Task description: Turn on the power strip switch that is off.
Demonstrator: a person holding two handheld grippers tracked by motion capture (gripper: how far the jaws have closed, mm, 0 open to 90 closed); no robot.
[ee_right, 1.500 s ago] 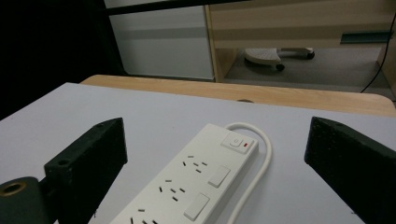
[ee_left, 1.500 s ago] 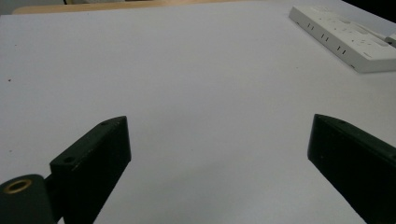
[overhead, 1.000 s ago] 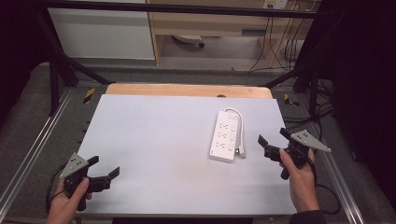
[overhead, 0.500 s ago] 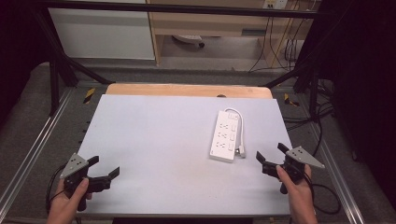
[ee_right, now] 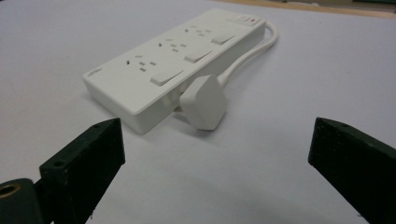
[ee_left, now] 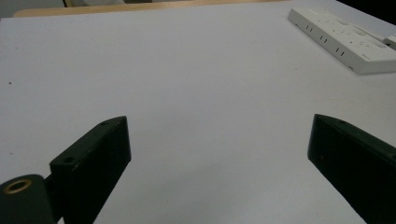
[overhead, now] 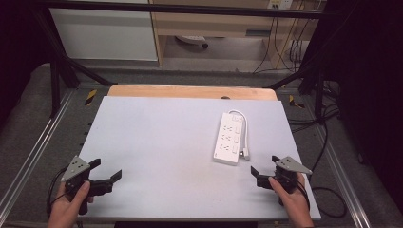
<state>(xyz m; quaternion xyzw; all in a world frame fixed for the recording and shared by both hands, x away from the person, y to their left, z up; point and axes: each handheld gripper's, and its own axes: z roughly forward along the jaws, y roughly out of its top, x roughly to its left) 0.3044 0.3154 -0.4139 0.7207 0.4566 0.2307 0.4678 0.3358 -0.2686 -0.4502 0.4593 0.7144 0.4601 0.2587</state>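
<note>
High view: one white power strip [overhead: 229, 138] with three sockets and one plug [ee_right: 204, 102] lies right of centre on one grey table [overhead: 157, 137]. Two grippers, left gripper [overhead: 107, 176] lower left, right gripper [overhead: 264, 168] lower right, gape wide, empty.

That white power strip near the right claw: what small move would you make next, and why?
Probably ease the right claw forward toward the power strip. Its jaws stand wide open and empty, the strip and its plug lie just ahead, while the left claw sits far off.
</note>
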